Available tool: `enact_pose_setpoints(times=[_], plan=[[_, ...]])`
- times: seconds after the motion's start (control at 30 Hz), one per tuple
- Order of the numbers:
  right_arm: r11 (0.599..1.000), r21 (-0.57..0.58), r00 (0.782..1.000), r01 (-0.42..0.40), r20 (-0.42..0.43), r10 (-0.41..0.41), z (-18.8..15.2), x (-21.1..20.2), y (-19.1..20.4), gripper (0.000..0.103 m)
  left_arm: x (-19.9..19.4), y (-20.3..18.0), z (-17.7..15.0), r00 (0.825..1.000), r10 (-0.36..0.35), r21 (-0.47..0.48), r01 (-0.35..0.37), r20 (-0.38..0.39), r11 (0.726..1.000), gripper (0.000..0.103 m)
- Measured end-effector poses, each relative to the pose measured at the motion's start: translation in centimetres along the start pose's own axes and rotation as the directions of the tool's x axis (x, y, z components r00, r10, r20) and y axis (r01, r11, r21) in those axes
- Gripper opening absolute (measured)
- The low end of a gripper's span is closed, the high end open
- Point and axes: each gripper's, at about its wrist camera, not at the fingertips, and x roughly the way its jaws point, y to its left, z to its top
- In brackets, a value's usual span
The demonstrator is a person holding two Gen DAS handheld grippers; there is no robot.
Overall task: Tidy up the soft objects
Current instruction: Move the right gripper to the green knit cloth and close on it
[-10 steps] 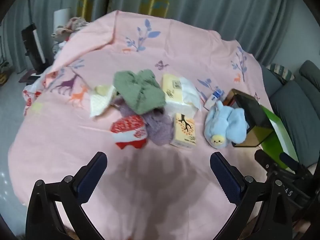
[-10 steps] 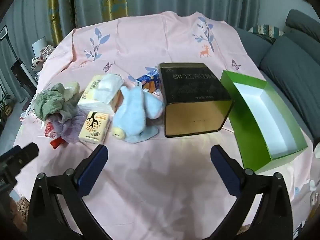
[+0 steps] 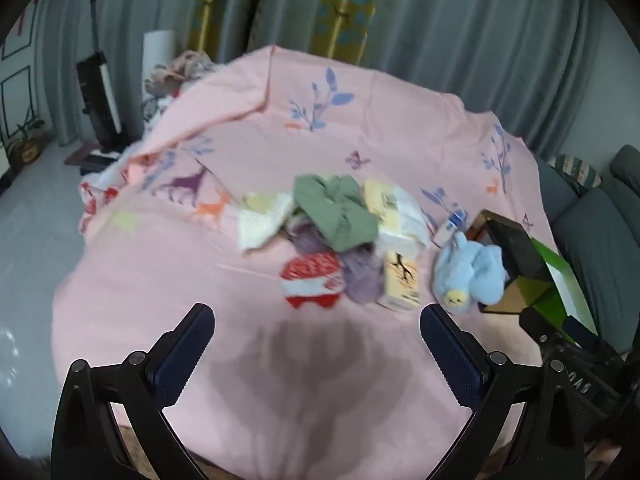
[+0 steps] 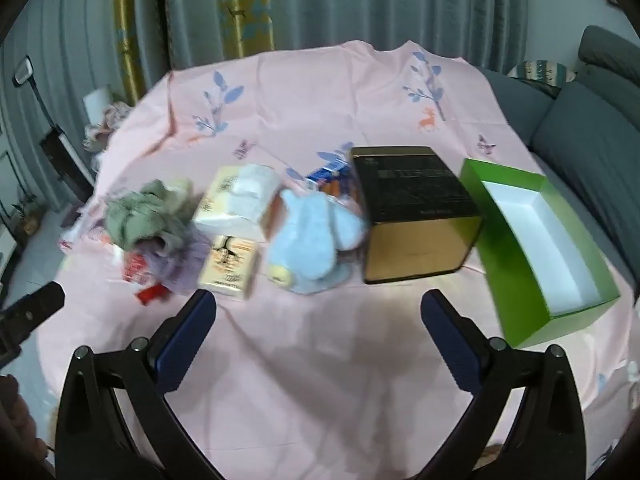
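Lying in a loose heap on a pink printed sheet [image 4: 320, 92], the soft things sit near the middle of the covered surface: a green cloth [image 3: 338, 210] draped over a purple knitted piece [image 3: 362, 276], a red-and-white fabric item [image 3: 312, 278] at the heap's near edge, and a pale yellow-white cloth [image 3: 262, 218] to its left. A light blue plush toy [image 4: 316, 232] rests just to the right of the heap, touching a black-and-gold box [image 4: 416, 208]. Between heap and toy lie two tissue packs [image 4: 230, 268], one cream with a tree print, the other larger and behind it. A small blue carton [image 4: 328, 168] shows behind the toy. An open green box [image 4: 536, 240] with a white inside stands right of the dark box, just beside it. The left gripper [image 3: 316, 346] and the right gripper [image 4: 318, 332] both hover over bare sheet short of the items, jaws spread wide with nothing between them. Grey curtains [image 4: 360, 0] hang behind, and a grey sofa [image 4: 592, 128] stands at the right.
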Motion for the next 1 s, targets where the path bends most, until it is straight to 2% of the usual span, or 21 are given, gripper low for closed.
enact_pose_setpoints(times=[0.13, 0.23, 0.27, 0.33, 0.4, 0.47, 0.63, 0.77, 0.8, 0.83, 0.87, 0.93, 1.0], plan=[[0.999, -0.005, 0.999, -0.04, -0.013, 0.04, 0.3, -0.1, 1.8, 0.099, -1.1, 1.7, 0.1, 1.0, -0.005, -0.017, 0.005, 0.011, 1.0, 0.103], [0.992, 0.026, 0.991, -0.127, -0.038, 0.127, 0.9, 0.6, 2.5, 0.092, -1.3, 3.2, 0.1, 0.999, -0.036, -0.053, 0.037, 0.011, 0.998, 0.101], [0.982, 0.036, 0.981, -0.184, -0.06, 0.185, 1.3, 1.1, 3.1, 0.089, -0.6, 3.3, 0.0, 0.999, -0.04, -0.054, 0.04, 0.001, 0.998, 0.095], [0.959, 0.041, 0.954, -0.281, -0.095, 0.284, 2.3, 2.0, 4.7, 0.086, -0.4, 3.8, -0.1, 0.999, -0.032, -0.062, 0.031, -0.009, 0.998, 0.088], [0.942, 0.024, 0.934, -0.336, -0.122, 0.336, 3.3, 3.4, 6.8, 0.076, 0.0, 4.3, -0.2, 0.999, -0.029, -0.072, 0.027, -0.035, 0.997, 0.084], [0.933, 0.009, 0.922, -0.361, -0.15, 0.358, 4.2, 4.8, 9.0, 0.068, 0.3, 4.8, -0.4, 0.998, -0.041, -0.081, 0.037, -0.049, 0.996, 0.076], [0.909, 0.054, 0.877, -0.413, -0.247, 0.413, 6.3, 9.4, 12.6, 0.059, 0.3, 5.2, -0.8, 0.996, -0.053, -0.082, 0.047, -0.068, 0.996, 0.075], [0.924, 0.059, 0.874, -0.378, -0.308, 0.377, 7.1, 12.6, 14.6, 0.058, 0.3, 5.6, -0.9, 0.994, -0.067, -0.092, 0.059, -0.083, 0.994, 0.075], [0.926, 0.059, 0.872, -0.372, -0.319, 0.371, 7.1, 13.0, 14.6, 0.05, 0.3, 5.8, -0.8, 0.994, -0.072, -0.097, 0.064, -0.086, 0.993, 0.075], [0.921, 0.068, 0.861, -0.385, -0.333, 0.384, 7.1, 13.6, 15.0, 0.041, 0.4, 5.9, -0.8, 0.993, -0.073, -0.1, 0.064, -0.088, 0.993, 0.075], [0.914, 0.08, 0.849, -0.397, -0.346, 0.399, 7.2, 13.8, 14.6, 0.016, 0.4, 6.0, -0.8, 0.994, -0.07, -0.101, 0.061, -0.089, 0.993, 0.075], [0.911, 0.096, 0.843, -0.402, -0.35, 0.409, 7.2, 14.3, 14.5, 0.011, 0.4, 6.1, -0.7, 0.994, -0.065, -0.1, 0.055, -0.092, 0.993, 0.075], [0.907, 0.077, 0.854, -0.414, -0.311, 0.416, 7.5, 13.5, 14.2, 0.008, 0.5, 6.0, -0.7, 0.993, -0.068, -0.097, 0.058, -0.095, 0.994, 0.075]])
